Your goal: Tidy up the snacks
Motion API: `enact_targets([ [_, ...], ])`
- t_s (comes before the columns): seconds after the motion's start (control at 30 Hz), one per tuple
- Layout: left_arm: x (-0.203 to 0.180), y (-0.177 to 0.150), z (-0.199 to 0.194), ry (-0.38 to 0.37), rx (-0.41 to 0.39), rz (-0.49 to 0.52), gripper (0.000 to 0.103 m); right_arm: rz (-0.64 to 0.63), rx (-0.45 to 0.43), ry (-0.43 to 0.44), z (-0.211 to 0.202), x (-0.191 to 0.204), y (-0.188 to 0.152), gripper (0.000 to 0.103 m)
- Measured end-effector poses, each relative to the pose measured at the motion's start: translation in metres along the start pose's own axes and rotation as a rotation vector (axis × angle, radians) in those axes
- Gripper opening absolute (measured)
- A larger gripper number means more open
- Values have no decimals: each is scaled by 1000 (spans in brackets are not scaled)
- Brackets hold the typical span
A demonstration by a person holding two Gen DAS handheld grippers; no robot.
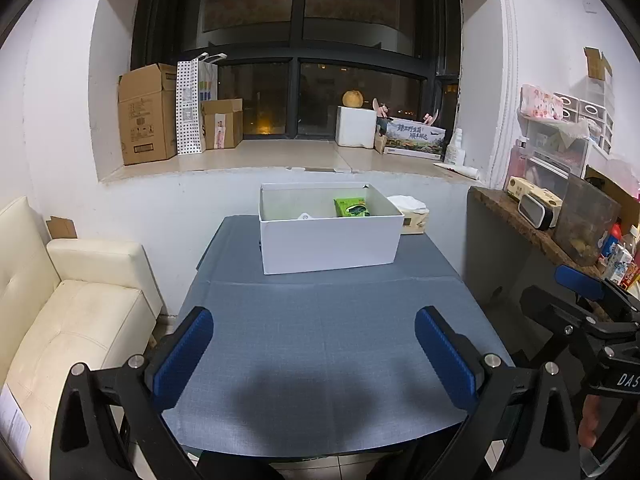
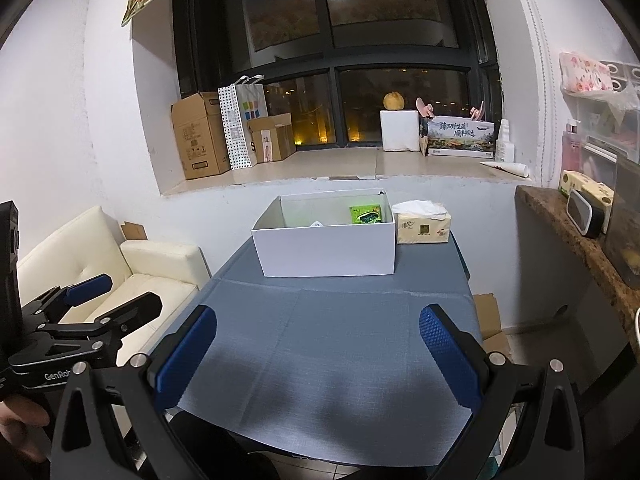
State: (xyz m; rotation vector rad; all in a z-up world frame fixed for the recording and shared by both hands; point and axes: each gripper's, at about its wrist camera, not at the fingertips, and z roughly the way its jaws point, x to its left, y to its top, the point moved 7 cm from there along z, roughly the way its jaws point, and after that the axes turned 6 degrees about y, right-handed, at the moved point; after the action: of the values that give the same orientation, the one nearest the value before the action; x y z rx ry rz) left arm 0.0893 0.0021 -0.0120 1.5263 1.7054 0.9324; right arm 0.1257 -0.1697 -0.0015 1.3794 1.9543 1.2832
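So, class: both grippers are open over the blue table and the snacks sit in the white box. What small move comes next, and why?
Probably hold both back: the left gripper and right gripper are open and empty, the green packet lies inside the white box, and no snack shows on the blue tablecloth.

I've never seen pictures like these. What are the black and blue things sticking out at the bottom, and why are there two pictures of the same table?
Those are grabbing tools, one in each of a person's hands. Each has two fingers with blue pads, and a small camera looking out between them. One picture comes from the left gripper, the other from the right gripper. That is why the room looks bent and round. Each camera also catches the other tool at its edge. Both grippers are open and hold nothing. On the blue-grey table stands a white box. Inside it sits a green snack pack and something white I can't make out. Beside the box is a tissue pack.
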Motion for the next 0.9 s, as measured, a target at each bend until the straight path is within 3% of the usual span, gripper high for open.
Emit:
enact_targets([
  [0.9, 0, -1, 2, 1, 9, -4, 103, -18, 11, 9, 1, 7, 0, 103],
])
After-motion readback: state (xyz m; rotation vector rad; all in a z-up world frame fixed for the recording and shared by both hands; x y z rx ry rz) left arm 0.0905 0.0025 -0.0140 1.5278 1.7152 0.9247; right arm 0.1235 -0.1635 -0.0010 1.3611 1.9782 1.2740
